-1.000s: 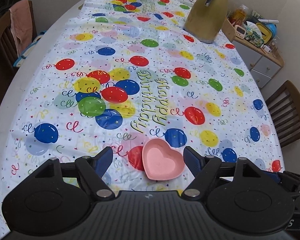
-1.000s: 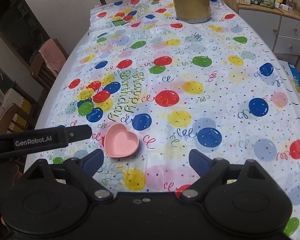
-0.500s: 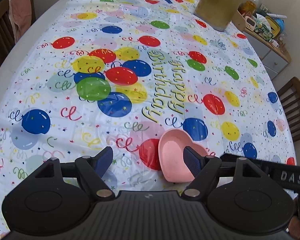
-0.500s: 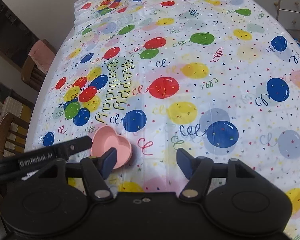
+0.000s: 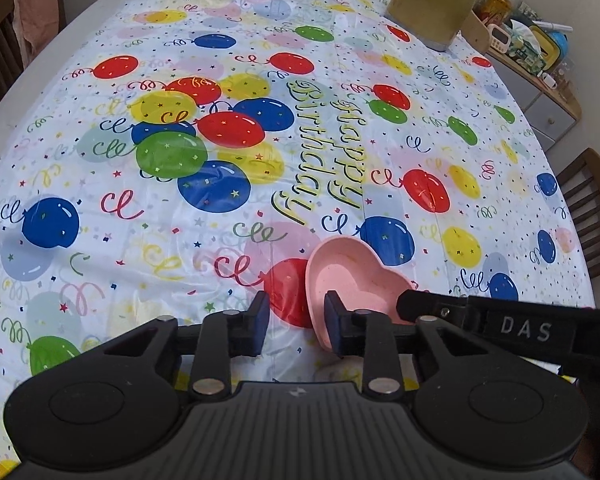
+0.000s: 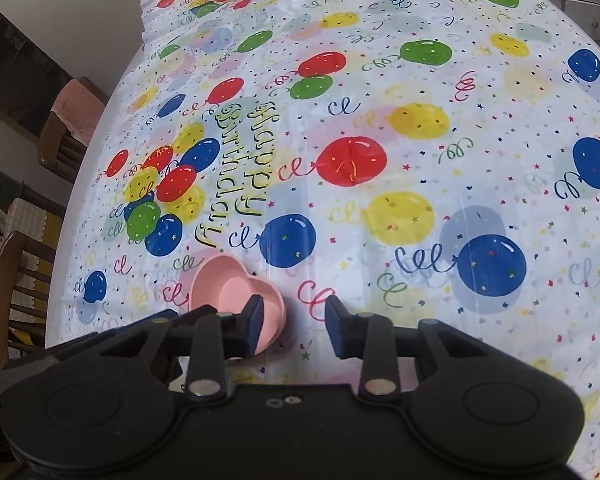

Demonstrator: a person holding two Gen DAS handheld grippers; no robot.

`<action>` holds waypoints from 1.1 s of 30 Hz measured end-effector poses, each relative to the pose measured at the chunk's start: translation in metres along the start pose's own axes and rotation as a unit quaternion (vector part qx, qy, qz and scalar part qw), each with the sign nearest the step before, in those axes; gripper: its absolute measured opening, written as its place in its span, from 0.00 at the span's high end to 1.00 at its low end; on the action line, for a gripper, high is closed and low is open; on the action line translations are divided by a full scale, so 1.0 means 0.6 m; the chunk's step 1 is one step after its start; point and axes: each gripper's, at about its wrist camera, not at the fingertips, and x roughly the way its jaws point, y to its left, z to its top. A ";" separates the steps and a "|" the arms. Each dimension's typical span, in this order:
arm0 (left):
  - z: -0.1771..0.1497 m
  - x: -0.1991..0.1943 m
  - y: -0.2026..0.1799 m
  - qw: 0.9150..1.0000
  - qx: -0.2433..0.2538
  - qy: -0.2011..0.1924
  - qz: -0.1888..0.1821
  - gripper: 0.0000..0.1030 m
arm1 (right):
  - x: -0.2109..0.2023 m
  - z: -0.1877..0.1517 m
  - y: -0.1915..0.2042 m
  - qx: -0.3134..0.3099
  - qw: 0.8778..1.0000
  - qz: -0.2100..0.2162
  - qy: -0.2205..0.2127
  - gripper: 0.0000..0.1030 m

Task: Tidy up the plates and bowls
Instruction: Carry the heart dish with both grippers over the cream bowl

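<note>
A pink heart-shaped dish (image 5: 356,276) lies on the balloon tablecloth (image 5: 228,184) near the table's front edge. My left gripper (image 5: 296,320) straddles its left rim: the right finger is inside the dish, the left finger outside, with a gap still showing. Its jaws are closing. A finger of my right gripper (image 5: 432,308) reaches in from the right. In the right wrist view the dish (image 6: 236,292) has my right gripper (image 6: 294,320) over its right rim, left finger inside, right finger apart from the wall. These jaws are closing too.
A gold jug (image 5: 432,4) stands at the table's far end. A cluttered cabinet (image 5: 520,44) and a wooden chair (image 5: 596,208) are to the right. Chairs (image 6: 16,292) line the left side, one draped with a pink cloth (image 5: 32,20).
Both grippers have come down onto the dish from either side. Their jaws have narrowed from wide apart to a small gap, each with one finger now inside the dish.
</note>
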 end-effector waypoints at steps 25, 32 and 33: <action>-0.030 -0.047 -0.019 1.000 0.006 0.014 -0.021 0.91 | -0.032 -0.032 0.014 -0.013 1.000 0.001 0.007 0.98; -0.054 -0.096 -0.021 1.000 0.006 0.014 -0.011 0.91 | -0.071 -0.055 0.030 -0.016 1.000 0.012 0.003 0.98; -0.058 -0.103 -0.021 1.000 0.006 0.014 -0.010 0.91 | -0.078 -0.060 0.033 -0.018 1.000 0.013 0.002 0.98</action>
